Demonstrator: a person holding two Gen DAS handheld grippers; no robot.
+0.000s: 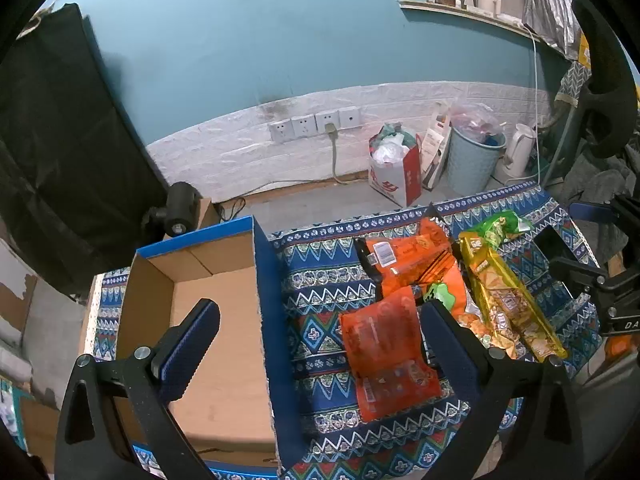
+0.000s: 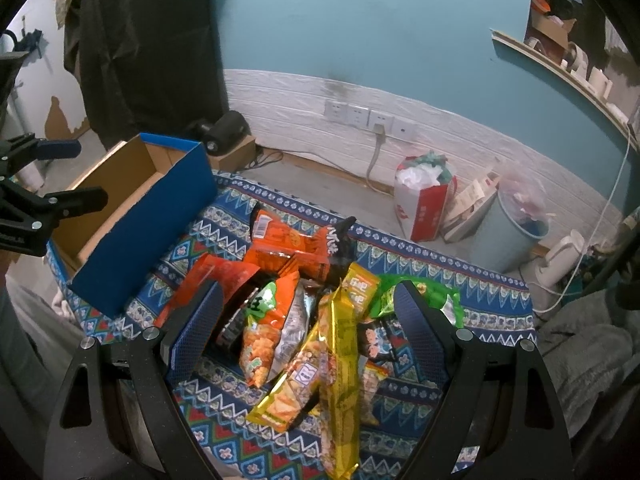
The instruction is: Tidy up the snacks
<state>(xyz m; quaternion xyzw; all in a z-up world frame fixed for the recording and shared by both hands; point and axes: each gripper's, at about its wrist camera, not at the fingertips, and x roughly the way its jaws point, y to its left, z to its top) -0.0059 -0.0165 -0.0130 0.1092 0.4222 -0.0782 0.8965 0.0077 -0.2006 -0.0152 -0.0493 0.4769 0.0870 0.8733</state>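
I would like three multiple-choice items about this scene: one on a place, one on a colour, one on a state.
1. Where is the cardboard box relative to the snack pile, in the left wrist view?
A. left
B. right
C. on top

2. What colour is the box's outside wall?
A. red
B. blue
C. white

3. The left hand-held gripper is:
A. shut on a packet
B. open
C. out of view

Answers: 1 A, the box stands left of the packets. 2 B, its side wall shows blue. 3 B, its fingers stand wide apart, holding nothing.

Box (image 1: 216,320): on the cloth (image 1: 320,280), behind the left gripper's left finger (image 1: 192,344).
Snacks (image 2: 304,312): heaped on the cloth, right of the box, between the right gripper's fingers (image 2: 196,336).
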